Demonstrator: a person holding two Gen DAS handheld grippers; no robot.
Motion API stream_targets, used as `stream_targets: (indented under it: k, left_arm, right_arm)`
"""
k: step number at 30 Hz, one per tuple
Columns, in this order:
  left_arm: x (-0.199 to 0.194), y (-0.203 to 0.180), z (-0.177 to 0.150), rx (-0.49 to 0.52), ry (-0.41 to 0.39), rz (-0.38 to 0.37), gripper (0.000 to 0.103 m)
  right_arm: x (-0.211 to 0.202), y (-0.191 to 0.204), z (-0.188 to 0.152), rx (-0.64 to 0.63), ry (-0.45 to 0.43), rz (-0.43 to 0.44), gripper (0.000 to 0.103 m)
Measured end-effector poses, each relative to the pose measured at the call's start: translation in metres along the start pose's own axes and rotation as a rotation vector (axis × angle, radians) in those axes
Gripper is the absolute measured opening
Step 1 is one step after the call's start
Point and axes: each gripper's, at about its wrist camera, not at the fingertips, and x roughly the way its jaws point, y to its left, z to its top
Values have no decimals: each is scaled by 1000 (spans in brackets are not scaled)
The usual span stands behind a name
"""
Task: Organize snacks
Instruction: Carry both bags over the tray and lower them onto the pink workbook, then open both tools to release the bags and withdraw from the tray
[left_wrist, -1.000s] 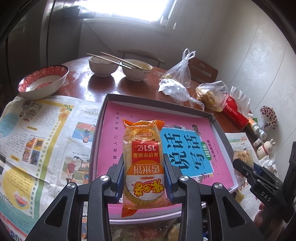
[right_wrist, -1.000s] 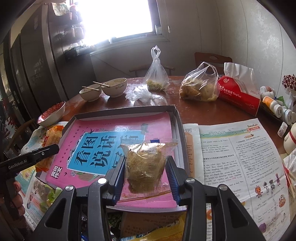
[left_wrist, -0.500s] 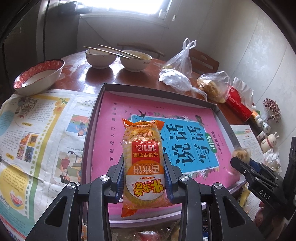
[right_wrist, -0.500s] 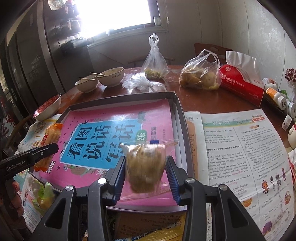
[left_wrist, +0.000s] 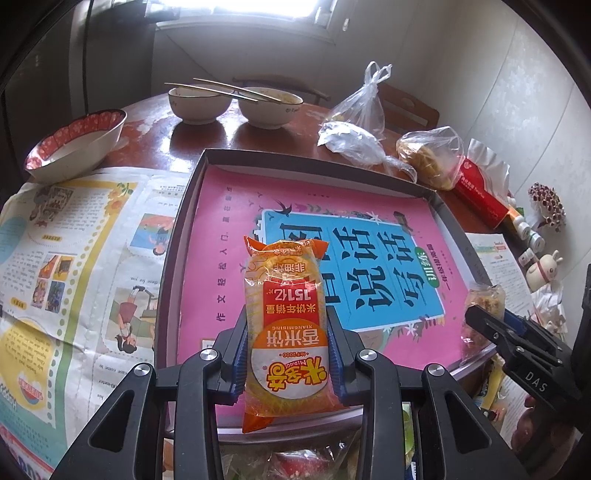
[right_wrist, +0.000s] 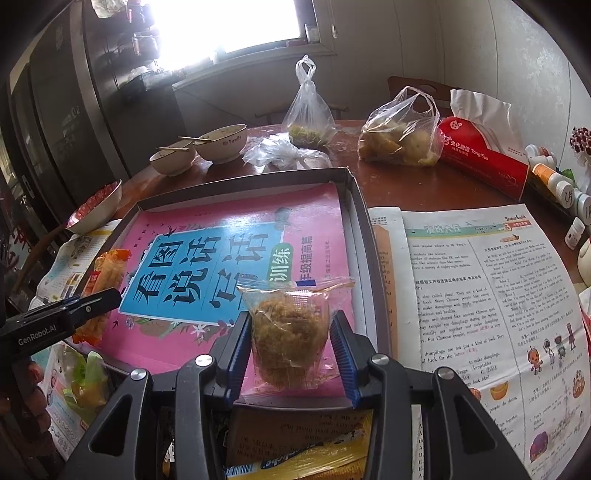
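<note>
My left gripper (left_wrist: 288, 325) is shut on an orange rice-cracker packet (left_wrist: 284, 291), held lengthwise over the near edge of a dark-rimmed tray (left_wrist: 184, 221) lined with a pink book. My right gripper (right_wrist: 290, 332) is shut on a clear packet with a brown crumbly cake (right_wrist: 290, 325), over the tray's (right_wrist: 354, 206) near right corner. Each view shows the other gripper at its side: the right gripper (left_wrist: 491, 321) with its clear packet (left_wrist: 484, 299), and the left gripper (right_wrist: 96, 299) with the orange packet (right_wrist: 105, 273).
Behind the tray stand two bowls with chopsticks (left_wrist: 236, 99), a red-patterned bowl (left_wrist: 74, 144), plastic bags of food (right_wrist: 402, 136) and a red tissue pack (right_wrist: 484, 158). Small bottles (right_wrist: 554, 181) line the right edge. Newspapers (right_wrist: 480, 295) flank the tray. More snack packets (right_wrist: 295, 461) lie below its front edge.
Both grippers have tipped slightly further down over the tray, which now fills more of each view. Each still holds its packet.
</note>
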Motion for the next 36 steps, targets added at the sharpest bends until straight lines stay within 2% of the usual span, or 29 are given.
stream_targets:
  k: [21, 36]
  left_arm:
    - [-7, 2, -9, -9, 16, 1, 36]
    - [-29, 3, -11, -24, -13, -19, 40]
  right_arm:
    - [-5, -5, -7, 28, 18, 8, 43]
    - [-17, -5, -7, 35, -12, 11, 44]
